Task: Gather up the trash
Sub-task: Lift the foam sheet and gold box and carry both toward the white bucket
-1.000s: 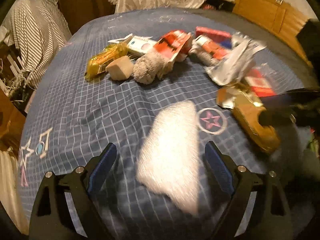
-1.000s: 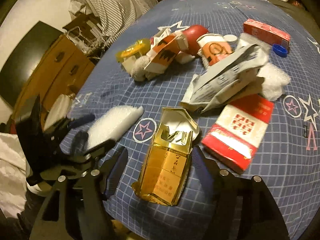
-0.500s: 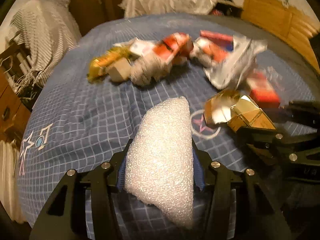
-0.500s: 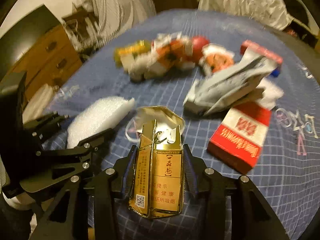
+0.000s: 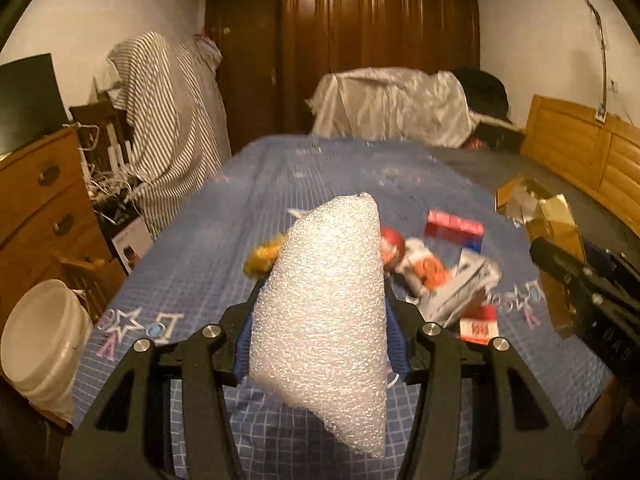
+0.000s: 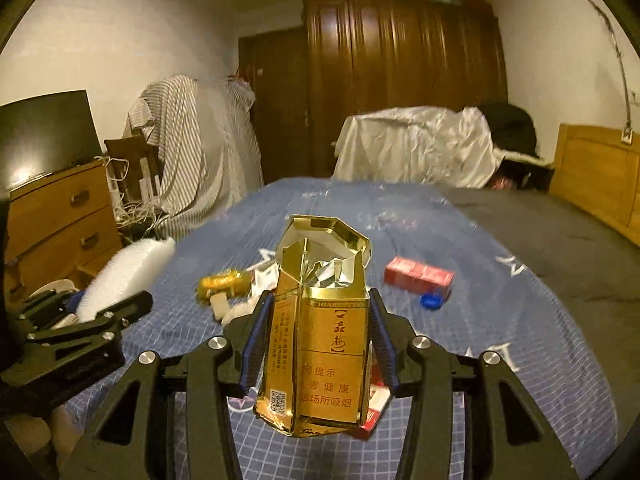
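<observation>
A bed under a blue checked cover fills the middle of both views, with a dark wooden wardrobe across the top centre and a chest of drawers at the left edge. In the left wrist view the left claw sits low in the centre, clenched on a white foam piece: the foam stands upright between the blue pads, pressed on both sides, its rounded tip rising above the fingers and its lower corner hanging below them, clear of the bed. In the right wrist view the right claw sits likewise at bottom centre, its jaws easing apart a little yet its pads pressing both sides of a torn gold cigarette carton, which stands upright with its ripped top open above the fingers. The rest of the trash lies on the cover beyond the claws: a red box, a yellow wrapper and a blue bottle cap. The left wrist view alone shows a white bucket at the lower left beside the bed, and a crumpled silver bag right of the foam. The right wrist view alone shows the carton's printed front and the cap; each view catches the other claw at its edge with its load.
</observation>
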`<state>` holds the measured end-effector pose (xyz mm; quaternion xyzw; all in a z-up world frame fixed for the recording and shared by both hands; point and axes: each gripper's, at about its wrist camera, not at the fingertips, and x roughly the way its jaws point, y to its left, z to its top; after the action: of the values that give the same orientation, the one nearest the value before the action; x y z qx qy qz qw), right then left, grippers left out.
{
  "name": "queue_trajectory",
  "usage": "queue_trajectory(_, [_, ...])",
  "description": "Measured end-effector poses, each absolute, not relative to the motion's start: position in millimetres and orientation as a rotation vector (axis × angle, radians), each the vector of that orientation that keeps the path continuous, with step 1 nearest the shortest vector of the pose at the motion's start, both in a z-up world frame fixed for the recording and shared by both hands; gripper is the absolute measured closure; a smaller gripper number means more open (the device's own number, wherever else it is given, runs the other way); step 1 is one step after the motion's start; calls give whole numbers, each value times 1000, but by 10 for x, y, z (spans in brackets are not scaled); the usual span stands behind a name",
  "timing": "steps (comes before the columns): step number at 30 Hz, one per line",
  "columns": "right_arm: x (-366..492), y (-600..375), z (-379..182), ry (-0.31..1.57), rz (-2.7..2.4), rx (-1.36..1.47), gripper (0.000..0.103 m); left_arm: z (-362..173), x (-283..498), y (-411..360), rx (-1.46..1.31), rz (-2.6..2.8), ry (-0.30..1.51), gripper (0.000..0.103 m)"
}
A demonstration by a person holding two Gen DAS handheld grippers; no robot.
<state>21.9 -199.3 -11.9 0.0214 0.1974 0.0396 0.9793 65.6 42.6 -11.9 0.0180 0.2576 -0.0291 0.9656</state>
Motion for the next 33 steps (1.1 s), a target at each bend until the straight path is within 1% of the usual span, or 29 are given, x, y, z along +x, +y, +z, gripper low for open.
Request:
queue_trajectory(8, [-8, -1992, -40, 317, 30, 25, 55, -40, 535, 257, 56, -34, 411, 53])
queue_trajectory(19, [57, -1981, -5, 330, 43, 20, 55, -11, 553, 358, 51, -40, 411, 53])
queue_trajectory(26, [275, -1634, 180, 328, 141, -3, 54, 82, 602, 730, 44, 35, 413, 53])
queue_trajectory(33, [591, -784, 486, 333, 299, -36, 54, 214, 707, 1469, 8, 158, 429, 53])
